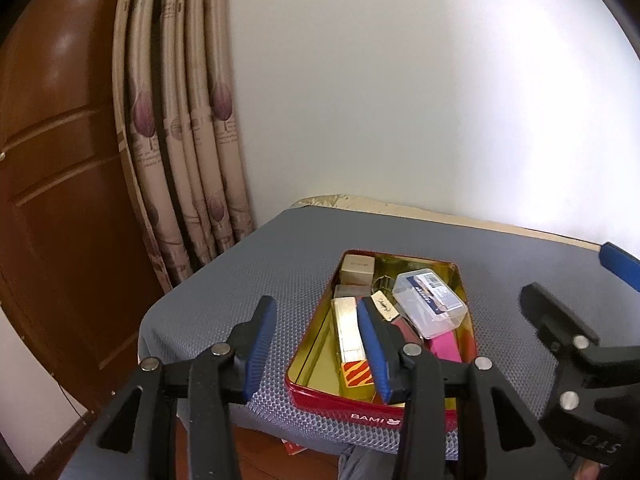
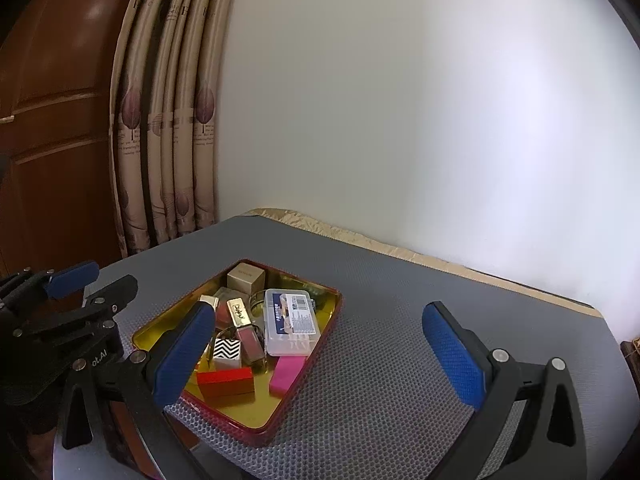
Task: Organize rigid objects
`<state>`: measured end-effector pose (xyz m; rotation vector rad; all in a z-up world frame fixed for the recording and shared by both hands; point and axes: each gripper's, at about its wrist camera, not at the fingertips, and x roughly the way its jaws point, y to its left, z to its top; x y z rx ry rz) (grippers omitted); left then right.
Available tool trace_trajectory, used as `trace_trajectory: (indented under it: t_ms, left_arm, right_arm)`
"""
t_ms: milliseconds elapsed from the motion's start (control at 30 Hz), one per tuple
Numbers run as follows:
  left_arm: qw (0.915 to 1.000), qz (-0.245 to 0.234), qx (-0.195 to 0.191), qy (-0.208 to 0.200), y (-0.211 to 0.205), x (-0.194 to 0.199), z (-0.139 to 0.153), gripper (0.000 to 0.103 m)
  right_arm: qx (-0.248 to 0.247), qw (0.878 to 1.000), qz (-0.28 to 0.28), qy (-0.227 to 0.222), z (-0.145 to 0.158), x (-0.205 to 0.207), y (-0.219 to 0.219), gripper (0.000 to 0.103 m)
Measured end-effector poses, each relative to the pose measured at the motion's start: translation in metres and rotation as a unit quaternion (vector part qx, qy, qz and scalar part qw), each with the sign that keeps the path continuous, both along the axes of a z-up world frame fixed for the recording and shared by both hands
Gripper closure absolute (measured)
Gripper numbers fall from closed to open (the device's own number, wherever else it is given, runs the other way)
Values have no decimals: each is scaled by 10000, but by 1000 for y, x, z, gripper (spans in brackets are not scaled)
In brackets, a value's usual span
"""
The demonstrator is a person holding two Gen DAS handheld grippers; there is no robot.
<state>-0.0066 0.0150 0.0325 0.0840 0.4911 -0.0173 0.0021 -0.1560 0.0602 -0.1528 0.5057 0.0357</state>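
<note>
A red tin point(image 1: 360, 404) point(image 2: 256, 428) with a gold inside lies on the grey mat. It holds a clear plastic box point(image 1: 430, 304) point(image 2: 292, 320), a pink block point(image 1: 444, 346) point(image 2: 286, 374), a beige box point(image 1: 357, 268) point(image 2: 246, 278), a red box point(image 2: 226, 384), a zigzag box point(image 2: 227, 350) and a gold-capped lip gloss point(image 2: 246, 328). My left gripper point(image 1: 316, 344) is open over the tin's near left edge, with nothing between its fingers. My right gripper point(image 2: 320, 356) stands wide open above the tin's near right side, holding nothing.
The grey mesh mat point(image 1: 240, 280) point(image 2: 400, 360) covers a small table against a white wall. A patterned curtain point(image 1: 180, 140) and a brown wooden door point(image 1: 52, 160) stand to the left. Each gripper shows in the other's view: right gripper point(image 1: 584, 284), left gripper point(image 2: 94, 284).
</note>
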Motion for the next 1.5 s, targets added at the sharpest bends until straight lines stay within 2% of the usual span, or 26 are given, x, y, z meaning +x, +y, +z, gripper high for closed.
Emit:
trace_trajectory:
  t_ms: [200, 300, 367, 1133, 1500]
  left_arm:
    - [9995, -208, 234, -105, -8, -4, 5, 60]
    - [9994, -325, 139, 11, -6, -2, 8, 60]
    - [9995, -248, 193, 0, -5, -1, 8, 60]
    - [9980, -193, -333, 497, 7, 10, -3, 57]
    - [9982, -160, -299, 504, 6, 9, -4, 57]
  right_arm:
    - [27, 10000, -4, -30, 2, -2, 0, 0]
    - [61, 10000, -17, -17, 1, -1, -1, 0]
    - [57, 10000, -13, 1, 0, -1, -1, 0]
    - [-12, 9996, 69, 285, -10, 5, 2, 0]
    - [1, 9994, 109, 341, -12, 5, 2, 0]
